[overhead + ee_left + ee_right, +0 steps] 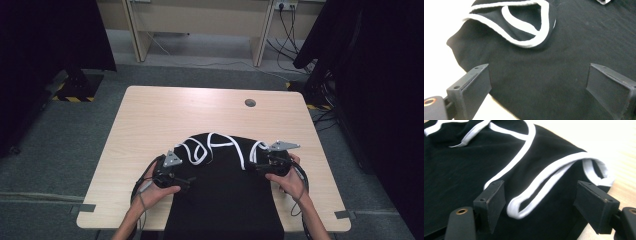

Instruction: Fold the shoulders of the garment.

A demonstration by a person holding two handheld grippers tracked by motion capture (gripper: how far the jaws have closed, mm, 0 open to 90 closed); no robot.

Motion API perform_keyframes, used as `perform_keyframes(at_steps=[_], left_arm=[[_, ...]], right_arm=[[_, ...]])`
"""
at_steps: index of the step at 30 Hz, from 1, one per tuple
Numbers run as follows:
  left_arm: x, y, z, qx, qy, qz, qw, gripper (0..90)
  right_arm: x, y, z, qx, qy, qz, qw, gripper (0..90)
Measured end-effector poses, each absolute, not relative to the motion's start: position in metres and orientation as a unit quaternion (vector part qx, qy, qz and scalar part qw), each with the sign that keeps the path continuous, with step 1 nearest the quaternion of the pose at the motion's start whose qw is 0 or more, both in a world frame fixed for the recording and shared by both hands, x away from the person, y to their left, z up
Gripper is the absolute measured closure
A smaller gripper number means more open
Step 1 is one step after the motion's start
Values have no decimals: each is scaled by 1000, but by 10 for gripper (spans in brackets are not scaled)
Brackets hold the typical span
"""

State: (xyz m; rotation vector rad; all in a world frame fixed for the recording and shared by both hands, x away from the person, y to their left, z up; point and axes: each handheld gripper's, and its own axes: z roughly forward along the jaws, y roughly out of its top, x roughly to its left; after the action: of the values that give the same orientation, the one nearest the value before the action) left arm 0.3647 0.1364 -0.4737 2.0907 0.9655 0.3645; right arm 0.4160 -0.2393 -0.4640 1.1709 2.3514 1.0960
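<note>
A black garment with white-trimmed straps lies on the light wooden table and hangs over its near edge. My left gripper is open at the garment's left edge. In the left gripper view the black cloth spreads between the wide-apart jaws, with a white-edged loop beyond. My right gripper is open at the garment's right side. In the right gripper view a white-trimmed strap loop lies between its jaws, untouched by either.
A round cable hole sits near the table's far edge. Black curtains hang at both sides. A desk frame and cables stand on the floor behind the table.
</note>
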Motion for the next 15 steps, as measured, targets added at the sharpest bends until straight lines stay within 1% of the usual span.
perform_keyframes(at_steps=[6, 15], left_arm=[[353, 148, -477, 824, 389, 135, 390, 51], [345, 158, -483, 821, 396, 134, 390, 48]], right_arm=[[404, -242, -464, 400, 819, 385, 147, 251], [394, -252, -464, 406, 816, 383, 153, 251]])
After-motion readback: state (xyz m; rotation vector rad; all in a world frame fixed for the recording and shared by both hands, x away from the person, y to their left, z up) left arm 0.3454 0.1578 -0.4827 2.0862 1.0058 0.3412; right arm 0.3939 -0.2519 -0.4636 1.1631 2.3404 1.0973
